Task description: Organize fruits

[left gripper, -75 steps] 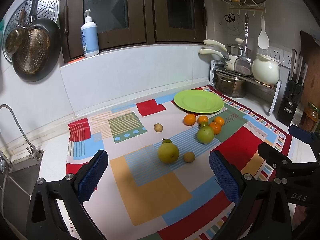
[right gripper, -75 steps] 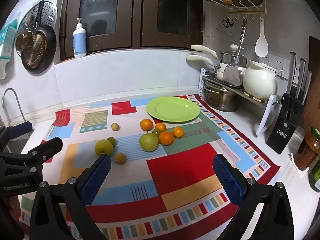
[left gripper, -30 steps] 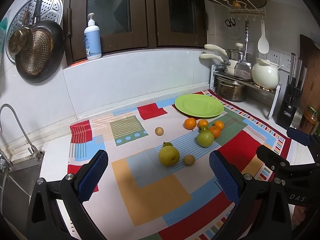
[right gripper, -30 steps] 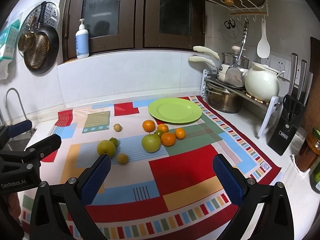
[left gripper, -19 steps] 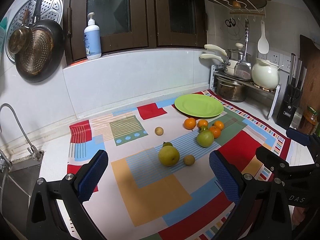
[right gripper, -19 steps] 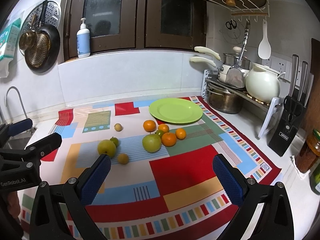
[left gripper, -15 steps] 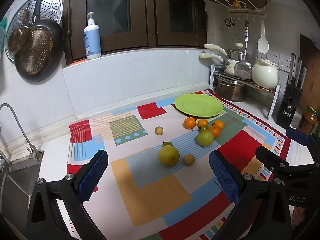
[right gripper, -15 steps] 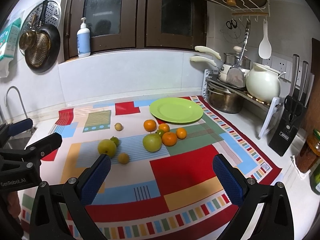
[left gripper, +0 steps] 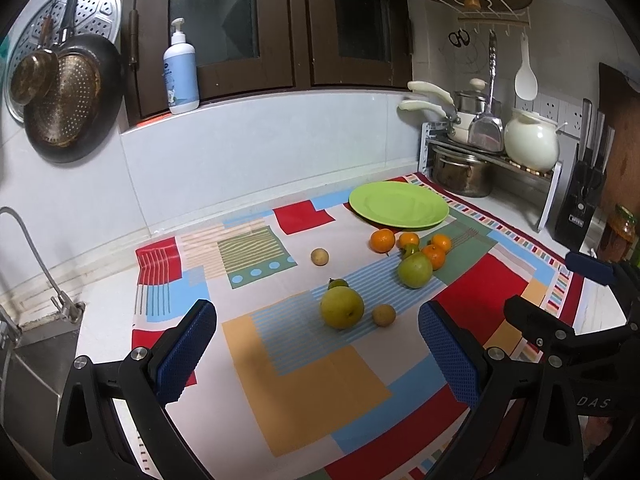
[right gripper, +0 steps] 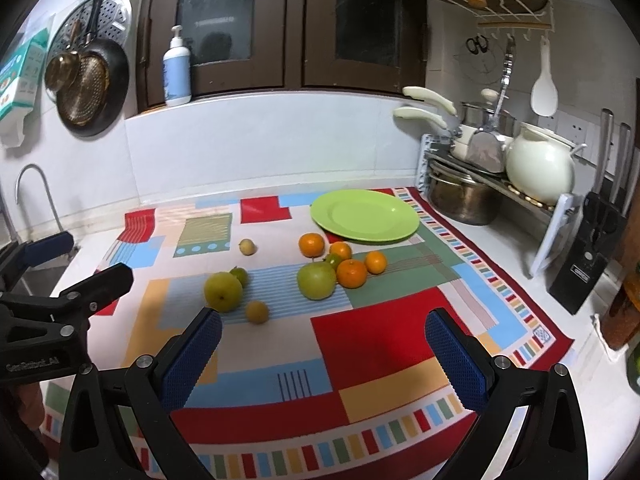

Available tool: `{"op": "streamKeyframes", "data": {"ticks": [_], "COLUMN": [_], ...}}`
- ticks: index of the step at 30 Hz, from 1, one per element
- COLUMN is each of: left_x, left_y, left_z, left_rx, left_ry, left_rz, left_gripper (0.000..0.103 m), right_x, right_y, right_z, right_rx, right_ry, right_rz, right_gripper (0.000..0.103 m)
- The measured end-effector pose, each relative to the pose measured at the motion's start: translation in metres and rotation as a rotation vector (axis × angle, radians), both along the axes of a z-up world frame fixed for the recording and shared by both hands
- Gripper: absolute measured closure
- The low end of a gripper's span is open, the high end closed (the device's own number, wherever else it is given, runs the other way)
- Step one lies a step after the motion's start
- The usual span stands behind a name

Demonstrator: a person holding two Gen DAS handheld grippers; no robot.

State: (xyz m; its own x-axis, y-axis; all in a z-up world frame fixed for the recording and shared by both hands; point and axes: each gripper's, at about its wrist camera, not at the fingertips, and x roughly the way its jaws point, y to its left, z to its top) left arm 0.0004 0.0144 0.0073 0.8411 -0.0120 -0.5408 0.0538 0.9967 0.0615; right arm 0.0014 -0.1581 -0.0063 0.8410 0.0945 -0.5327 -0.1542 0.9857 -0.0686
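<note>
Nine fruits lie loose on the patterned cloth (left gripper: 304, 384) covering the surface, none yet on the green plate (left gripper: 398, 205) at the cloth's far right corner. Four small oranges (right gripper: 351, 273) cluster just in front of the plate beside a green apple (right gripper: 316, 280), with a tiny green fruit tucked among them. Nearer the left claw (left gripper: 318, 354) sits a yellow-green pear (left gripper: 342, 306), a small green fruit touching its far side and a small tan fruit (left gripper: 383, 314) just beside it; another tan fruit (left gripper: 319, 257) lies apart, farther back.

Both claws hang wide open and hold nothing, the right claw (right gripper: 324, 358) over the red patch, well short of the fruit.

All of these look round, firm and smooth, so they will likely roll if nudged and could slip from a shallow pinch. Closing across the widest middle seems safest, with a gentle squeeze, since the pear and apple bruise. The oranges are light; the clustered ones touch each other, so lifting one may set its neighbours rolling.

Nothing blocks the way to the plate. A pot rack (right gripper: 496, 184) with a white kettle (right gripper: 540, 168) stands just beyond it, and a knife block (right gripper: 588, 260) off the cloth's right edge, so placements should stay short of those.
</note>
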Motion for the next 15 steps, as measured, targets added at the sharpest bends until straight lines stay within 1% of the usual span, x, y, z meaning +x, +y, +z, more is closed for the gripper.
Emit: {"op": "streamKeyframes", "data": {"ticks": [5,10,14,15], "left_x": [0.009,0.024,0.040,0.044], "left_y": [0.003,0.006,0.008,0.008], "left_z": [-0.008,-0.018,-0.030,-0.032], "left_rx": [0.040,0.060,0.073,0.074], "left_ry": [-0.009,-0.005,0.014,0.021], "left_rz": [-0.033,-0.104,-0.176,-0.190], "left_gripper": [0.001,0.008,0.015,0.015], "right_x": [0.011,0.026,0.042,0.048], "right_y": [0.009,0.019,0.026,0.028], "right_z": [-0.006,-0.013,-0.021,-0.024], "right_rx": [-0.017,-0.046,-0.070,-0.077], "right_ry": [0.020,0.036,0.074,0.086], "right_rz": [0.061,0.127,0.181,0.190], "right_gripper": [0.001,0.001,0.005,0.007]}}
